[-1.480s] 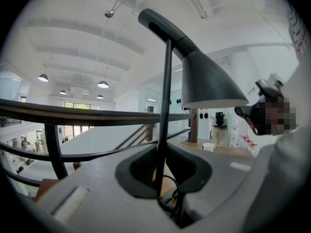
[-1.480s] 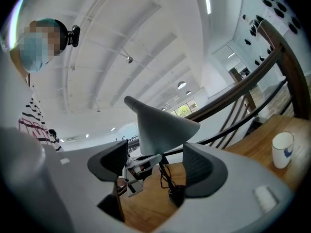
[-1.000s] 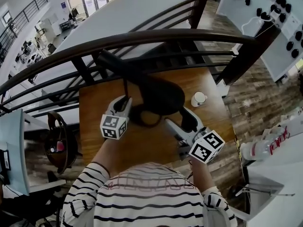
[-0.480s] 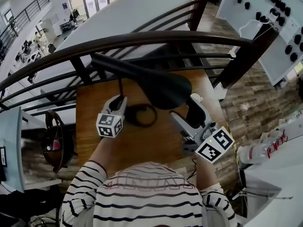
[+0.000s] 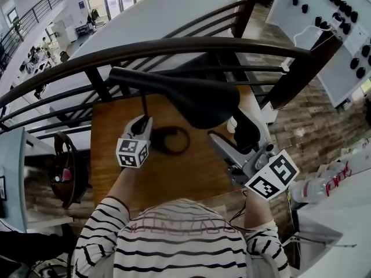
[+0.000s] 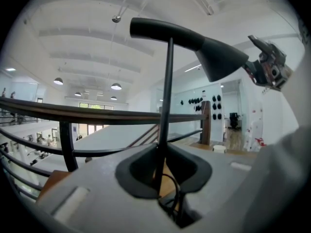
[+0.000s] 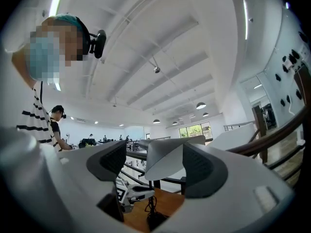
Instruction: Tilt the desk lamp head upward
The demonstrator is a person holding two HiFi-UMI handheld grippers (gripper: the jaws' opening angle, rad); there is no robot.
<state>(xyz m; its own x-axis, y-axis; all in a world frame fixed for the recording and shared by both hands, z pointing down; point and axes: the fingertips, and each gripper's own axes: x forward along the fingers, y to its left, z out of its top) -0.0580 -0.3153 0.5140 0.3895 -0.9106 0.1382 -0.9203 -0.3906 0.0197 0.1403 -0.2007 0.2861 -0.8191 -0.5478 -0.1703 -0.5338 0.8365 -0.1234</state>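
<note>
A black desk lamp stands on the wooden table [image 5: 191, 167]. Its round base [image 5: 168, 139] carries a thin stem [image 5: 143, 104] up to a cone head [image 5: 203, 100]. My left gripper [image 5: 144, 120] is shut on the stem low down. In the left gripper view the stem [image 6: 166, 96] runs up from between the pads of that gripper [image 6: 163, 171] to the head [image 6: 221, 57]. My right gripper [image 5: 235, 135] is at the head's wide end, also seen from the left gripper [image 6: 267, 67]. Its jaws [image 7: 158, 166] stand wide around the head [image 7: 167, 157], which lies against one pad.
A dark curved railing [image 5: 174, 48] runs along the table's far side, just behind the lamp. A small white cup [image 5: 232, 124] sits by the right gripper, half hidden. A white panel with black knobs [image 5: 330, 16] is at the upper right. Bottles [image 5: 324, 184] lie at the right.
The lamp head has risen and swung right, and now looms larger in the head view. My right gripper has moved up and right with it. The left gripper keeps its hold on the stem.
</note>
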